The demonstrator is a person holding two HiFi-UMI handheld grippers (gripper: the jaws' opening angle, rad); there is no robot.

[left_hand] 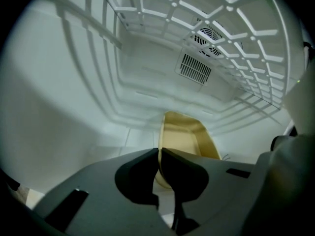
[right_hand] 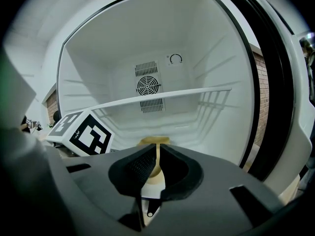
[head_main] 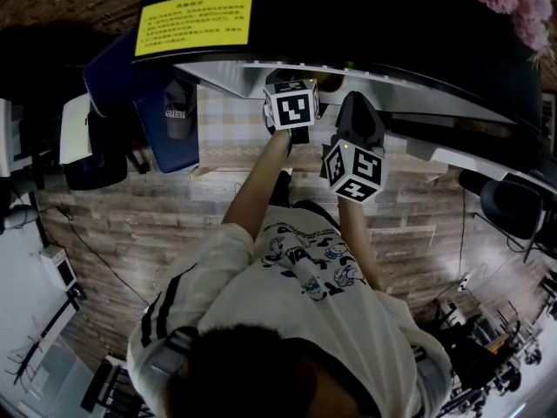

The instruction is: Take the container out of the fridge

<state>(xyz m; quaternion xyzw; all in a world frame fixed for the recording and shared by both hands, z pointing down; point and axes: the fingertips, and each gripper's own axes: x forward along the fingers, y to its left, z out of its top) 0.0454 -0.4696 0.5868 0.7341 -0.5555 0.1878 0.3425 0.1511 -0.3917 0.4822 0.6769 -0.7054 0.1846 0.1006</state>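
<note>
Your left claw (left_hand: 159,154): pinching near wall of tan container (left_hand: 186,137). Your right claw (right_hand: 156,151): pinching same container's rim. Container: inside white fridge (right_hand: 123,48), below wire shelf (left_hand: 206,18), gripped by both your claws.

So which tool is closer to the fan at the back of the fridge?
Left. The left tool is deeper inside the fridge, closer to the fan; the right tool sits farther back, behind it.

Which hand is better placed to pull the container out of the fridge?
Left, slightly: left tongs pinch the container rim deep inside; right tongs clamp its rim too, so both can likely pull.
</note>
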